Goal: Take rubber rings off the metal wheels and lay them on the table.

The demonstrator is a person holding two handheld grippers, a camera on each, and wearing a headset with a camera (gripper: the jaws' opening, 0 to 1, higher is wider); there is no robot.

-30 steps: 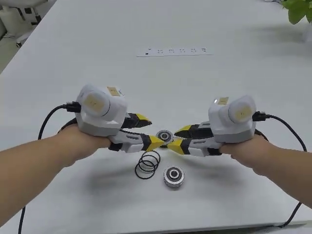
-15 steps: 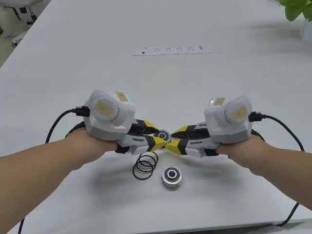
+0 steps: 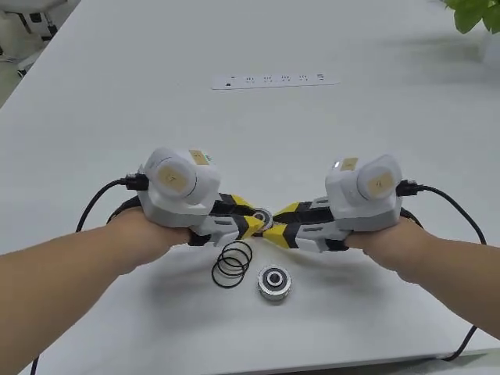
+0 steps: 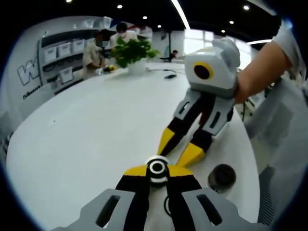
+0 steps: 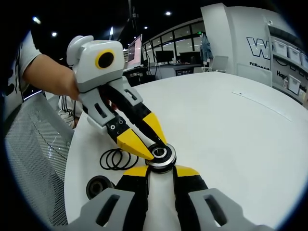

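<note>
Your left gripper (image 4: pixel 157 172) is clamped on a metal wheel (image 4: pixel 157 167), held up at the head view's centre. Your right gripper (image 5: pixel 162 171) brackets the same wheel, but its grip can't be told. Just below, loose rubber rings (image 3: pixel 233 264) lie on the white table (image 3: pixel 351 101) beside a second wheel (image 3: pixel 274 282).

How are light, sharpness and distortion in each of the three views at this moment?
Head view: even soft light, sharp, only faint shadows on the table. Left gripper view: fisheye bends the table edge; the loose wheel looks dark and blurred. Right gripper view: the held wheel is sharp; ceiling lamps are small bright spots.
</note>
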